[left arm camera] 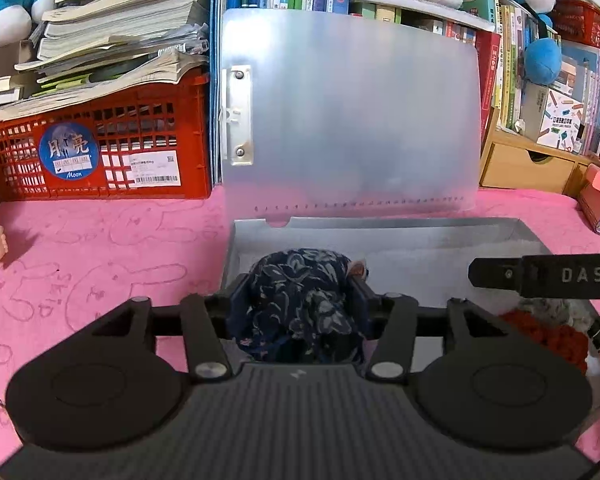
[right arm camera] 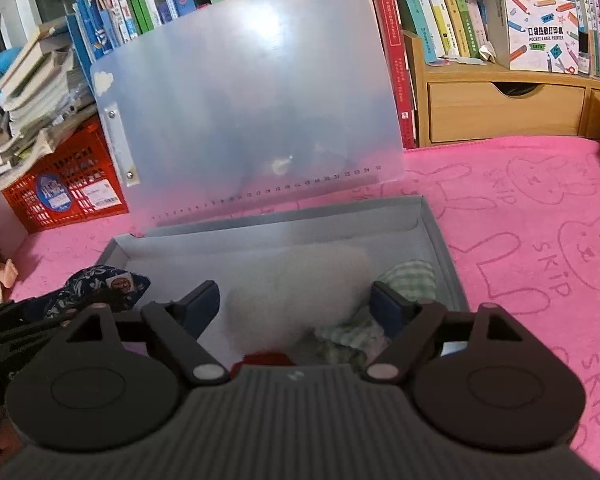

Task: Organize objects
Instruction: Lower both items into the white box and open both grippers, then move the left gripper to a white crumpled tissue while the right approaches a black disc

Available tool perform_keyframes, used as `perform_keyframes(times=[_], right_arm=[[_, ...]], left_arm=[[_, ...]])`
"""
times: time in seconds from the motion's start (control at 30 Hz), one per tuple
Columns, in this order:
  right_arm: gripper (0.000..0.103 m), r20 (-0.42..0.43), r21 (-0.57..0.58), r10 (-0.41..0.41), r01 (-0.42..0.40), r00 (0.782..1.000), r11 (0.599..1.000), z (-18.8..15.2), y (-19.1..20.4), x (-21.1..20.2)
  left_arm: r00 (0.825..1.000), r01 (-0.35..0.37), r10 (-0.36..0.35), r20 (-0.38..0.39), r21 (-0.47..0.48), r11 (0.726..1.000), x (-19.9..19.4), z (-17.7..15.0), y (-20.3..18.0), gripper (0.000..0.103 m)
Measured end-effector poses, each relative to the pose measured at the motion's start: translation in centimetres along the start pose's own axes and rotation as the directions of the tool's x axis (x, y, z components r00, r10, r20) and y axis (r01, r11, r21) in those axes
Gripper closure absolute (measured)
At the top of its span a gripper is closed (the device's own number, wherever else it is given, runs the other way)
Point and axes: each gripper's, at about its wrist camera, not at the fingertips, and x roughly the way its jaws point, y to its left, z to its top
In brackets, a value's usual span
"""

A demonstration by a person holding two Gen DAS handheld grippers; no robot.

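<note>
Your left hand-held gripper sits low in the centre of the left wrist view, and a dark blue floral cloth bundle fills the space between its fingers. The pads stand just beside the bundle on both sides; I cannot tell if they press on it. The bundle hangs over the near left part of the grey box, whose frosted plastic lid stands upright behind it.

Your right hand-held gripper is open, with its fingers wide apart. Between them, inside the grey box, lies a white fluffy thing, and the pads do not touch it. A green checked cloth lies in the box at its right side. The box rests on a pink cloth with rabbit drawings. A red crate with books stands at the upper left of the left wrist view.
</note>
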Motion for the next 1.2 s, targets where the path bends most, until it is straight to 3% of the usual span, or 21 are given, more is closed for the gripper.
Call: perform_keyframes(times=[0.23, 0.53, 0.87, 1.2], right_arm=[[0.011, 0.044, 0.021, 0.032, -0.033, 0.998, 0.999, 0.3, -0.5, -2.4], [0.009, 0.134, -0.025, 0.046, -0.043, 0.99, 0.999, -0.3, -0.6, -7.4], [0.007, 0.245, -0.097, 0.07, -0.047, 0.967, 0.994, -5.6, 0.3, -14.3], [0.006, 0.28, -0.139, 0.081, -0.043, 0.957, 0.989, -10.7, 1.2, -17.9]], left_arm=[[1.0, 0.017, -0.017, 0.012, 0.007, 1.0, -1.2, 0.0, -0.2, 0.025], [0.997, 0.049, -0.051, 0.049, 0.027, 0.998, -5.0, 0.3, -1.1, 0.023], [0.988, 0.116, -0.124, 0.097, 0.085, 0.99, -12.0, -2.3, -2.2, 0.019], [0.973, 0.164, -0.185, 0.14, 0.15, 0.975, -17.9, -6.4, -2.9, 0.019]])
